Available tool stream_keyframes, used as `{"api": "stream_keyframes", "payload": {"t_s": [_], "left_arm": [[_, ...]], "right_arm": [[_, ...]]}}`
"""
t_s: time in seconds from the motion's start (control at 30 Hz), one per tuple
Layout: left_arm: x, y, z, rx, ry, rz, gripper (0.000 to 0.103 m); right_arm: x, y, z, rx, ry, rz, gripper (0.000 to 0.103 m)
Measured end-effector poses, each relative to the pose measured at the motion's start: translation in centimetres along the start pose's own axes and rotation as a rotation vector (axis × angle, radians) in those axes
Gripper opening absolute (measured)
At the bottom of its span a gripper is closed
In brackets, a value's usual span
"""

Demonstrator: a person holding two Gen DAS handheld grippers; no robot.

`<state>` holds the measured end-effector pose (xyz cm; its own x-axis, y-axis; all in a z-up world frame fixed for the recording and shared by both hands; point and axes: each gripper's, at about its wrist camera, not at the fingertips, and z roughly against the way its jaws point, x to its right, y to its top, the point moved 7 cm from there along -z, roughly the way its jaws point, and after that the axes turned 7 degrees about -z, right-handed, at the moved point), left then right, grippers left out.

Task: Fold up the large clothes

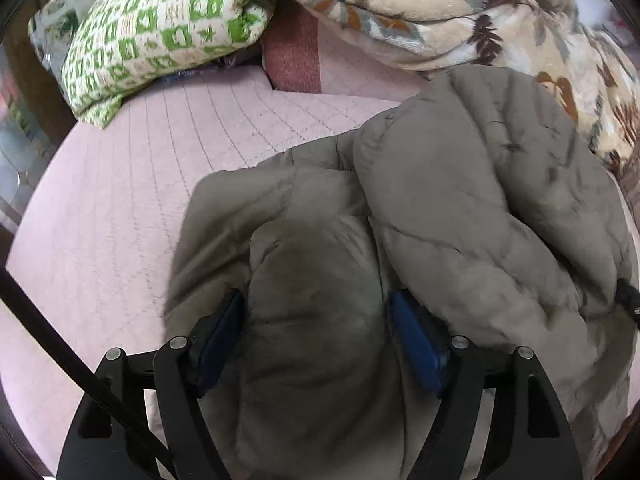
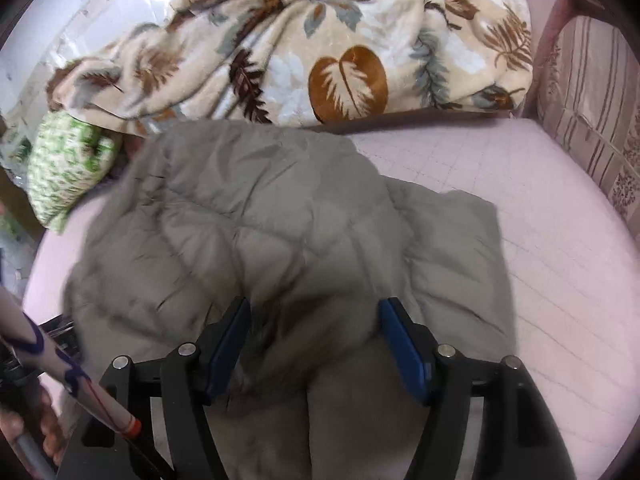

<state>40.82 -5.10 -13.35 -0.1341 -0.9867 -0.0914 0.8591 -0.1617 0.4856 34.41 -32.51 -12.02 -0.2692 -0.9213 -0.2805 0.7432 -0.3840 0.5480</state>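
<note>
1. Centrally, a grey quilted puffer jacket (image 1: pixel 460 208) lies bunched on a pink quilted mattress (image 1: pixel 132 184), with one padded part folded over another.
2. Seen from the left wrist camera, the left gripper (image 1: pixel 316 312) has a thick fold of the jacket between its 2 blue-padded fingers (image 1: pixel 416 340); the jaws stand fairly wide, and the fabric fills the gap and presses against both pads, so it is clenched on that bulky fold.
3. From the right wrist camera, the right gripper (image 2: pixel 314 320) likewise has a puffed ridge of the jacket (image 2: pixel 248 216) between its blue pads (image 2: pixel 404 344), with the cloth touching both, so it grips the jacket too.
4. The jacket sits toward the near edge of the mattress (image 2: pixel 560 264), with bare pink surface to its right in the right view and to its left in the left view.
5. A cream blanket with brown and grey leaf prints (image 2: pixel 304 52) is heaped along the far edge of the mattress, touching the jacket's far side.
6. A green-and-white patterned pillow (image 1: pixel 160 36) rests at the far left corner, apart from the jacket in the left view.
7. A striped pink cushion (image 2: pixel 592 120) stands at the far right edge.
8. At the lower left of the right view, a white rod with purple markings and an orange tip (image 2: pixel 76 380) crosses the frame.
</note>
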Motion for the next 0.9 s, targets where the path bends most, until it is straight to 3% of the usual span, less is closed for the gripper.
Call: {"api": "stream_keyframes", "payload": {"t_s": [0.1,0.2,0.37,0.43,0.6,0.8,0.9], "left_arm": [[-1.0,-1.9,2.8,0.023,-0.043,-0.005,0.076],[-2.4,-4.4,5.2,0.033,-0.075,-0.01,0.076],[-6.4,-9.8,8.1,0.052,-0.044,-0.014,0.076],[-8.2,-12.5,8.4,0.031,-0.046,0.02,0.076],[-11.4,-17.7,8.0,-0.029,-0.149,0.154,0.076],[-12.5,-21.2,6.5,-0.059,-0.189,0.226,0.076],[-11.7,-22.3,5.7,-0.084,-0.273,0.24,0.076]], "right_arm": [[2.3,-1.8,3.0,-0.028,0.057,-0.034,0.08],[5.4,-4.0,5.5,-0.105,0.13,-0.095,0.08],[11.4,-6.3,9.8,-0.104,0.051,-0.146,0.082],[13.8,-7.4,10.9,-0.113,0.015,-0.159,0.084],[18.6,-11.0,12.2,-0.146,-0.067,-0.182,0.085],[21.0,-15.4,11.1,-0.203,-0.008,-0.292,0.085],[21.1,-16.7,11.2,-0.168,0.048,-0.349,0.087]]}}
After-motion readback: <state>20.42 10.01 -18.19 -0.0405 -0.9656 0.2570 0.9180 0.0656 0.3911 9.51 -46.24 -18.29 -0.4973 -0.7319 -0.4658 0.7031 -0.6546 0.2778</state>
